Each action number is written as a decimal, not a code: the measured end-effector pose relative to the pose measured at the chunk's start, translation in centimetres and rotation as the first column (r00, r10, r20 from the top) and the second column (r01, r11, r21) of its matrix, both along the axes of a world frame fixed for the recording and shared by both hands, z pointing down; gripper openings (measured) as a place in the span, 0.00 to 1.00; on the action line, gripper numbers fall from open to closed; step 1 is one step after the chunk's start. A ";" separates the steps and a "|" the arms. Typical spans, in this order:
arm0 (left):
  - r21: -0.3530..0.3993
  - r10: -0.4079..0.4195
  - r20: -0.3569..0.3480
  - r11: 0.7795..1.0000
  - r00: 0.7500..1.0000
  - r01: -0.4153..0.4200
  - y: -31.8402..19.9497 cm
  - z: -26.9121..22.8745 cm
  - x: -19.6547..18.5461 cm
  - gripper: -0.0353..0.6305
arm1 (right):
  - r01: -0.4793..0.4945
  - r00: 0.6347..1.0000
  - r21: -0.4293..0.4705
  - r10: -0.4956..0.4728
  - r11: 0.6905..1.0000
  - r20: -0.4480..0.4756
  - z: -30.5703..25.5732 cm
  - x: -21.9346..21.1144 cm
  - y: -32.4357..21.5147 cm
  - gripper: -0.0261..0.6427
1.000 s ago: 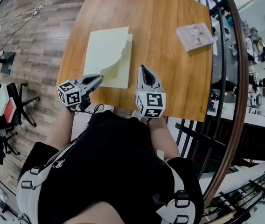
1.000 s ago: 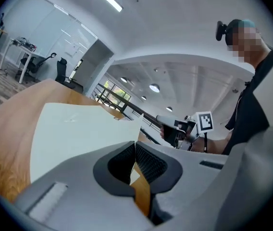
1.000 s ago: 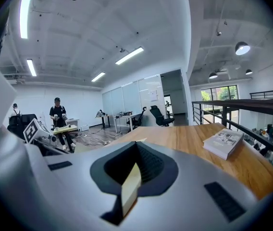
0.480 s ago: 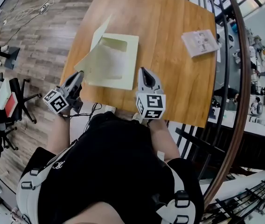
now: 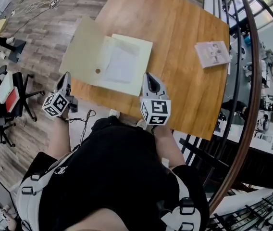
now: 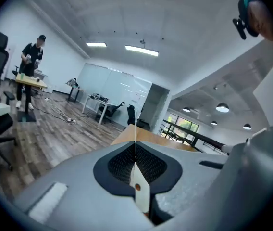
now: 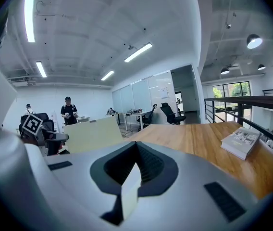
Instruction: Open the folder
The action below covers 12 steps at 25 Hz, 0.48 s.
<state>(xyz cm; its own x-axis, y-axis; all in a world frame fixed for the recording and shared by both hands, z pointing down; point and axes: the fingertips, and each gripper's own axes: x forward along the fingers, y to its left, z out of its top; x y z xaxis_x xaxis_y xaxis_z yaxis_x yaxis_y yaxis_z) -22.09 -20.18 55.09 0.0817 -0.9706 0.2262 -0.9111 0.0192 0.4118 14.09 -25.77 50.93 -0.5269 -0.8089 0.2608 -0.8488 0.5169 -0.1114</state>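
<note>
Open folder [image 5: 81, 52], white paper [image 5: 122, 67] inside

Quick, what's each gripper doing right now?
Left gripper: closed on the folder cover.
Right gripper: closed on the folder back, near corner.

Left gripper [image 5: 66, 77], right gripper [image 5: 148, 77]: jaws together

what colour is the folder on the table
Pale yellow-green. The folder shows best in the head view, lying open on the wooden table.
</note>
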 end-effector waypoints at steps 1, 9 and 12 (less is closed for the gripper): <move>-0.017 -0.029 0.022 0.999 0.999 0.030 0.0 0.5 -0.7 0.06 | 0.005 1.000 0.000 -0.005 1.000 -0.001 0.0 -0.3 0.0 0.05; -0.182 -0.191 0.230 0.955 0.954 0.235 0.4 5.9 -6.0 0.06 | 0.027 1.000 0.001 -0.027 1.000 -0.012 -0.1 -1.7 0.1 0.05; -0.260 -0.234 0.211 0.922 0.949 0.286 0.3 8.3 -8.0 0.07 | 0.027 0.999 -0.002 -0.027 1.000 -0.021 -0.1 -1.8 0.0 0.05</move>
<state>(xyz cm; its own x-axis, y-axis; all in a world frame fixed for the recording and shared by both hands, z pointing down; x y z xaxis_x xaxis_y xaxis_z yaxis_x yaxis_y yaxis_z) -30.10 -19.85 63.37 -0.2300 -0.8450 0.4829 -0.9141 0.3578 0.1908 12.28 -25.75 50.86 -0.5432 -0.7938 0.2736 -0.8365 0.5398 -0.0948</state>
